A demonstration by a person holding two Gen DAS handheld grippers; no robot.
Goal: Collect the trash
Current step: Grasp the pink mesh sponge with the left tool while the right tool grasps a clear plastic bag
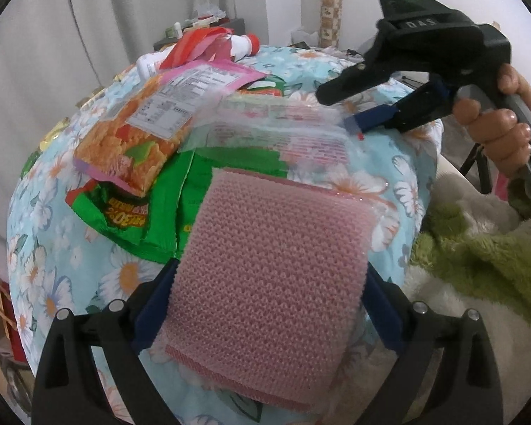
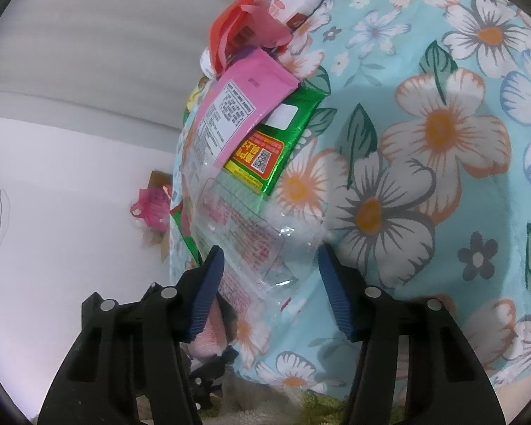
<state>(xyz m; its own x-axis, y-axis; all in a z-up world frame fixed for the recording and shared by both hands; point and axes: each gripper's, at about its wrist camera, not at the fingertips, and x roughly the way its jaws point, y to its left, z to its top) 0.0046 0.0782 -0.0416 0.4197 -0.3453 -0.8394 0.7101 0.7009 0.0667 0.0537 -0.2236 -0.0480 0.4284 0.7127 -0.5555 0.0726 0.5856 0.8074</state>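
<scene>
Several wrappers lie on the flowered table (image 1: 53, 248). Left gripper (image 1: 269, 304) is clenched on a pink sponge (image 1: 265, 276). Right gripper (image 2: 270, 283), fingers spread, straddles the clear wrapper (image 2: 251, 244) at the table's edge: feather-light, limp, slick film, likely best pinched by its overhanging corner.

Sponge (image 1: 269, 301) before wrappers (image 1: 152, 148) on tablecloth (image 1: 53, 248), bottle (image 1: 244, 44) behind.
</scene>
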